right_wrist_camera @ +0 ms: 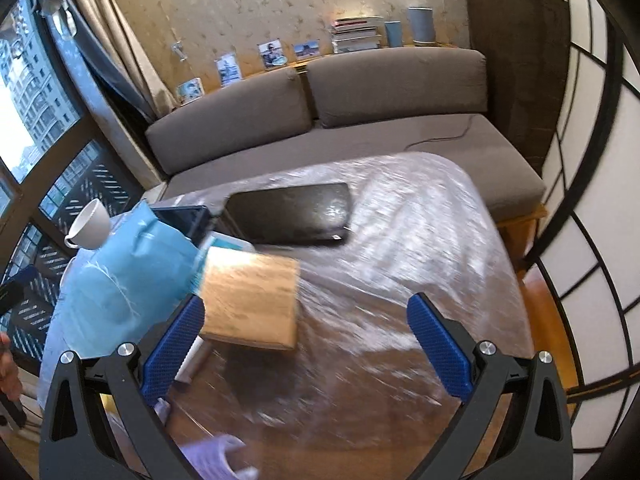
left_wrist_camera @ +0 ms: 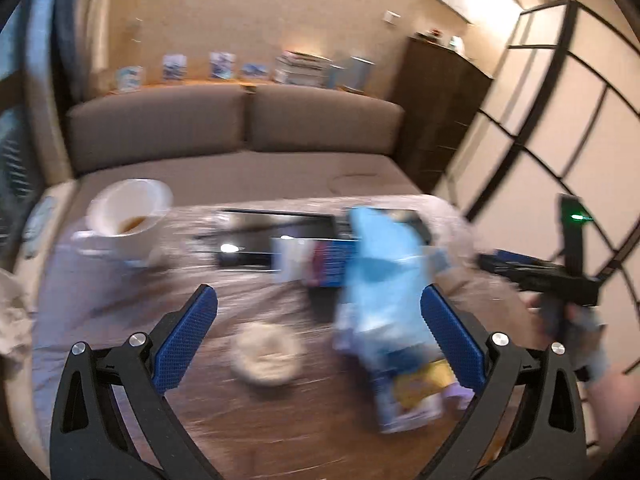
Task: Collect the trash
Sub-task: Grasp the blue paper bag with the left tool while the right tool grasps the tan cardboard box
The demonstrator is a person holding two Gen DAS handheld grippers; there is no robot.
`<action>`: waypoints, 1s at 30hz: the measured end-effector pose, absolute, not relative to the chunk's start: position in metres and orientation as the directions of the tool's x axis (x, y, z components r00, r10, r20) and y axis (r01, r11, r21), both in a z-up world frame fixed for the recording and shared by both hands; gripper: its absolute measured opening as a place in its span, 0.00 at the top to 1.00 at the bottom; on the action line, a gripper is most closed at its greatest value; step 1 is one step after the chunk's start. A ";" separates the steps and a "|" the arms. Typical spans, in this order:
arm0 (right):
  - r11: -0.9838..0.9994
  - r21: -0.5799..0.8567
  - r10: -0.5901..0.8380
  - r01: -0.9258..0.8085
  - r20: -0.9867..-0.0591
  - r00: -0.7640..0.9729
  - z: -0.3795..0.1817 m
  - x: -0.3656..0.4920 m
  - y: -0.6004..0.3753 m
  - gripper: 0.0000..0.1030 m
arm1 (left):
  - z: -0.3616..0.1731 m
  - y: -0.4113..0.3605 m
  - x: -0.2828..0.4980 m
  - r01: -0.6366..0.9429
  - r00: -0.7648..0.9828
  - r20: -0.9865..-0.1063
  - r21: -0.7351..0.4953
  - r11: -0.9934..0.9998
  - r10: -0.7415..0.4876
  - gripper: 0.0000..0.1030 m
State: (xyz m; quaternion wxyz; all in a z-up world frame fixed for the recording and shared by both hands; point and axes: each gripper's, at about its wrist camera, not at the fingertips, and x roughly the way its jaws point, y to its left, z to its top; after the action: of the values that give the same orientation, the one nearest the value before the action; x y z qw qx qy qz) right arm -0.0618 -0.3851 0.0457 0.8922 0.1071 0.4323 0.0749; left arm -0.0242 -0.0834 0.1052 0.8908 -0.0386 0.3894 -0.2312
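A light blue plastic bag (left_wrist_camera: 380, 272) stands on the plastic-covered table (left_wrist_camera: 120, 304), just inside the right finger of my left gripper (left_wrist_camera: 318, 296), which is open. A crumpled whitish wad (left_wrist_camera: 266, 354) lies between its fingers, lower down. A yellow and purple wrapper (left_wrist_camera: 416, 396) sits at the bag's base. In the right wrist view my right gripper (right_wrist_camera: 307, 302) is open above the table (right_wrist_camera: 400, 240). A brown cardboard box (right_wrist_camera: 250, 300) lies by its left finger, with the blue bag (right_wrist_camera: 124, 280) further left. Both views are motion-blurred.
A white cup (left_wrist_camera: 128, 212) with brown residue stands at the table's far left. A black laptop (right_wrist_camera: 292, 214) lies at the far side, with a blue-and-white box (left_wrist_camera: 316, 264) in front of it. A grey sofa (right_wrist_camera: 360, 128) runs behind, a paper screen (right_wrist_camera: 592, 160) to the right.
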 end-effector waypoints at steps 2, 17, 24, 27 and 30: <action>0.968 0.246 0.230 -0.057 -0.766 0.601 0.041 -0.055 -0.375 0.04 | 0.100 -0.101 -0.016 0.410 0.547 -0.680 -0.291 0.865 -0.488 0.01; 0.950 0.303 0.296 -0.079 -0.791 0.535 0.010 -0.039 -0.359 0.04 | 0.043 -0.141 0.035 0.386 0.314 -0.740 -0.474 0.792 -0.596 0.02; 0.930 0.356 0.347 -0.089 -0.776 0.526 0.008 -0.036 -0.354 0.30 | 0.037 -0.133 0.034 0.377 0.292 -0.699 -0.543 0.750 -0.653 0.31; 0.918 0.387 0.370 -0.083 -0.765 0.527 0.006 -0.039 -0.355 0.41 | 0.039 -0.136 0.032 0.392 0.305 -0.689 -0.539 0.746 -0.658 0.43; 0.913 0.398 0.378 -0.084 -0.754 0.537 0.007 -0.042 -0.357 0.42 | 0.040 -0.136 0.028 0.398 0.311 -0.682 -0.539 0.742 -0.662 0.48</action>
State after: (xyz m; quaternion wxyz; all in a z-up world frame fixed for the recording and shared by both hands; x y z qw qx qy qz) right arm -0.0419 -0.3569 0.0073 0.8620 0.1593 0.4622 0.1340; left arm 0.0280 -0.1357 0.0398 0.7981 -0.1366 0.4838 -0.3321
